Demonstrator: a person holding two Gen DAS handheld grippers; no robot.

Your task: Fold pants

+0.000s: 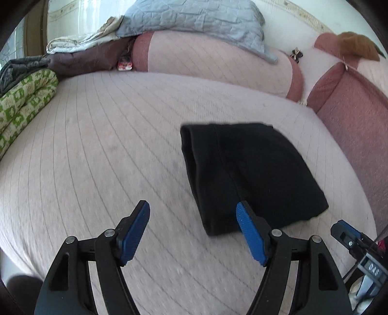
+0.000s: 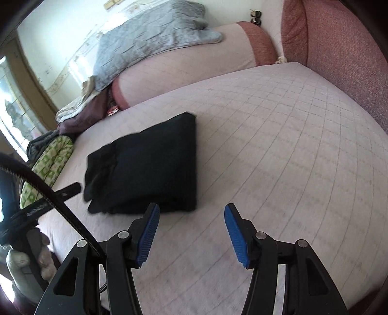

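Note:
The black pants [image 1: 254, 169] lie folded into a compact rectangle on the pink quilted bed cover [image 1: 97, 145]. My left gripper [image 1: 191, 204] is open above the bed by the bundle's near left corner. Its right fingertip [image 1: 242, 213] overlaps the fabric's edge in view, and nothing is between the pads. In the right wrist view the pants [image 2: 150, 164] sit ahead and to the left. My right gripper [image 2: 191, 206] is open over the bare cover [image 2: 266, 145], just off the bundle's near right corner. The right gripper's tip also shows at the lower right edge of the left wrist view.
A grey-blue quilt [image 1: 194, 19] drapes a pink bolster [image 1: 218, 60] at the head of the bed. A green patterned blanket [image 1: 21, 101] lies along the left edge. Reddish cushions [image 1: 351, 116] line the right side. A black cable [image 2: 48, 184] crosses the lower left.

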